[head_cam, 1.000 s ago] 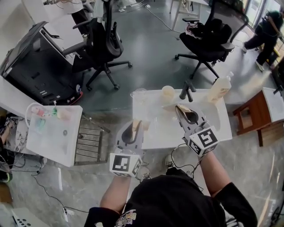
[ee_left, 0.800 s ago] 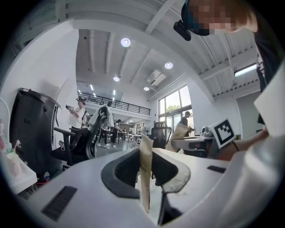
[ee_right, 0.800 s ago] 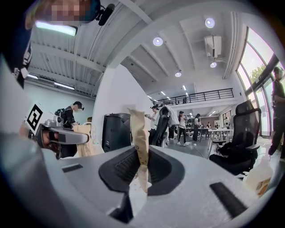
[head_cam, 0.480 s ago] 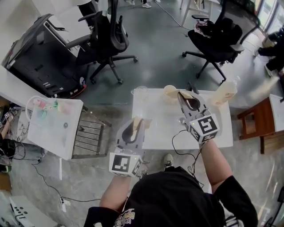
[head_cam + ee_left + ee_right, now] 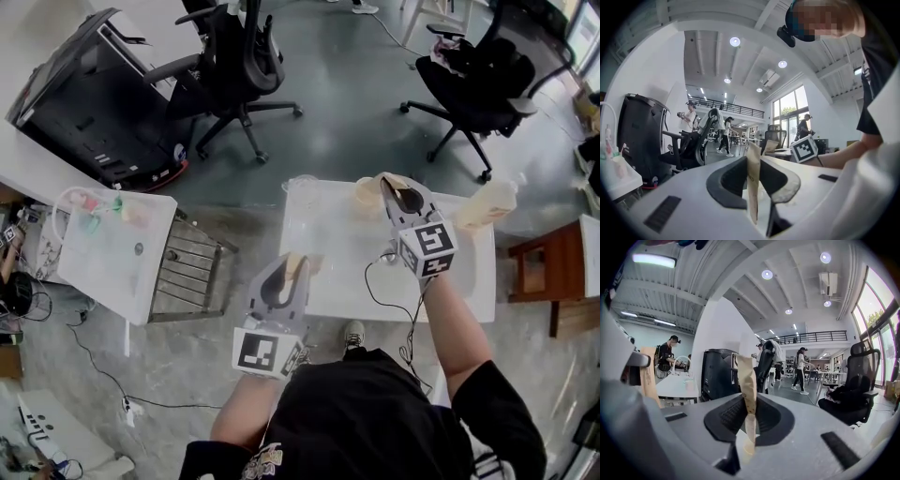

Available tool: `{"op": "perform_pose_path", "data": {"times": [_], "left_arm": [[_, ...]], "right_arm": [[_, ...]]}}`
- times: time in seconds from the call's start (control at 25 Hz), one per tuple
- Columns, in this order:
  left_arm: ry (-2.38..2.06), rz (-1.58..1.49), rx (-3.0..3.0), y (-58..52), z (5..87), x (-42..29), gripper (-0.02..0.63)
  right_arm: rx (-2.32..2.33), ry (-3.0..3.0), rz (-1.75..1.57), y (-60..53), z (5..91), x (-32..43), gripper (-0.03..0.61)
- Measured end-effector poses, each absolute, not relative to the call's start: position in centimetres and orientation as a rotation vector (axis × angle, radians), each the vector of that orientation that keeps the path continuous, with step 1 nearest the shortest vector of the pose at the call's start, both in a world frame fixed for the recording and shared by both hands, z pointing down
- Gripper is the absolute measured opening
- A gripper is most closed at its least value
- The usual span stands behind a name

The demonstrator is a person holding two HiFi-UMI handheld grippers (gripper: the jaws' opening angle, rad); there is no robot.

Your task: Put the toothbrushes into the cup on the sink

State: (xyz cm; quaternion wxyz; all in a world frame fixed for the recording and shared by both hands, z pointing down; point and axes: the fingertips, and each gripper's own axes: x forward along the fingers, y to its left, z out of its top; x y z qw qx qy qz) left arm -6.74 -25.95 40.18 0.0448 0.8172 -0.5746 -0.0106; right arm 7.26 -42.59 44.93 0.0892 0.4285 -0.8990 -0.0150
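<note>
Right gripper (image 5: 392, 187) pinched a tan paper-wrapped toothbrush (image 5: 746, 394), standing upright, just right of the pale round cup (image 5: 366, 195). Left gripper (image 5: 291, 267), pinching a second toothbrush (image 5: 753, 178), was farther away.

A black office chair (image 5: 234, 66) stands far left on the grey floor (image 5: 347, 103), and a second chair (image 5: 478, 84) far right. A big black cabinet (image 5: 84, 103) fills the far left corner. Nearer, at the left, is a small white table (image 5: 103, 281) with a wire rack (image 5: 187, 281) just beside it. A wooden stool (image 5: 544, 272) sits at the right edge.
</note>
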Motion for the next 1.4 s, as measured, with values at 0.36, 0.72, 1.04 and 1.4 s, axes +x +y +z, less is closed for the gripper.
{"op": "perform_pose_path", "data": {"times": [0.36, 0.72, 1.04, 1.4], "left_arm": [[-1.78, 0.01, 2.441, -26.5, 41.8, -7.4, 0.061], [-1.812, 0.026, 2.387, -26.3, 42.9, -9.1, 0.06], [-1.82, 0.029, 2.364, -25.7, 43.2, -10.4, 0.061], [-1.801, 0.004, 2.381, -24.5, 42.6, -10.9, 0.061]], "right_arm": [[1.302, -2.537, 0.103, -46.3, 53.0, 7.0, 0.043], [1.284, -2.463, 0.227, -47.4, 57.8, 6.2, 0.046], [1.248, -2.427, 0.299, -47.1, 59.7, 6.0, 0.105], [1.24, -2.451, 0.269, -45.5, 57.8, 5.3, 0.175]]}}
